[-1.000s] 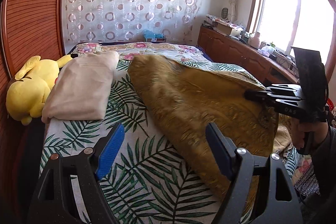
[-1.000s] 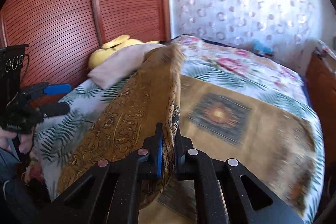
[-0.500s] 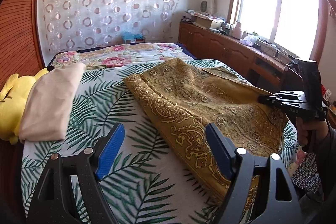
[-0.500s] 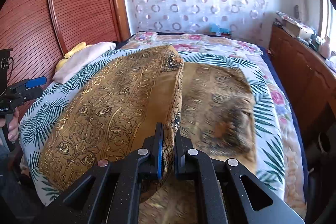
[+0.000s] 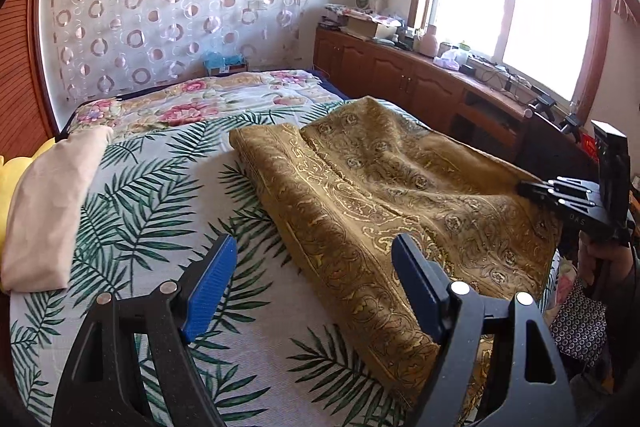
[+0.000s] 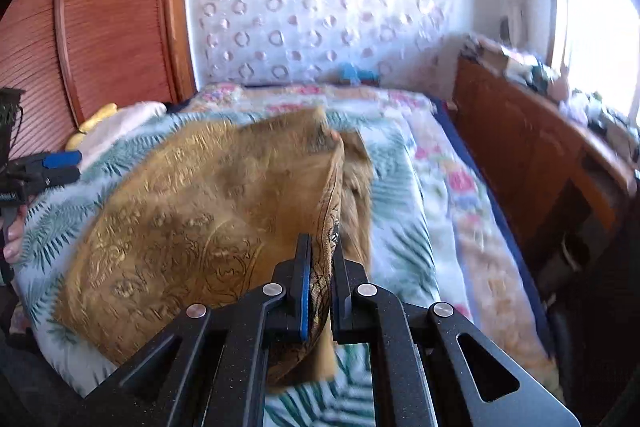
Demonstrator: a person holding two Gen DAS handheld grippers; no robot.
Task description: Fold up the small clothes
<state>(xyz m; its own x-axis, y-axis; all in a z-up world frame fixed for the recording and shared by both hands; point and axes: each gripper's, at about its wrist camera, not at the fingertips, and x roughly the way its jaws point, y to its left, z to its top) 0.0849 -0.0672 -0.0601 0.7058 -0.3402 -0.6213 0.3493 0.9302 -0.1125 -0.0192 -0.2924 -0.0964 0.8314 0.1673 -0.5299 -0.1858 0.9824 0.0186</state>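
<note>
A gold patterned cloth [image 5: 380, 195] lies folded over on the palm-leaf bedspread [image 5: 160, 195]. My left gripper [image 5: 316, 287] is open and empty, held above the bed just left of the cloth's near edge. My right gripper [image 6: 320, 267] is shut on the cloth's edge [image 6: 326, 227] and holds it raised, with the cloth [image 6: 192, 211] draped away to the left. The right gripper also shows at the right in the left wrist view [image 5: 532, 189]. The left gripper shows at the left edge in the right wrist view [image 6: 60, 167].
A folded beige cloth [image 5: 52, 211] and a yellow plush toy [image 5: 6, 207] lie at the bed's left side. A wooden cabinet [image 5: 420, 87] with clutter runs under the window on the right. A wooden slatted wall [image 6: 100, 27] stands left.
My right gripper has carried the cloth's edge over to the right, so the cloth now lies doubled and lower. Both views have swung rightward. The left gripper stays open.
</note>
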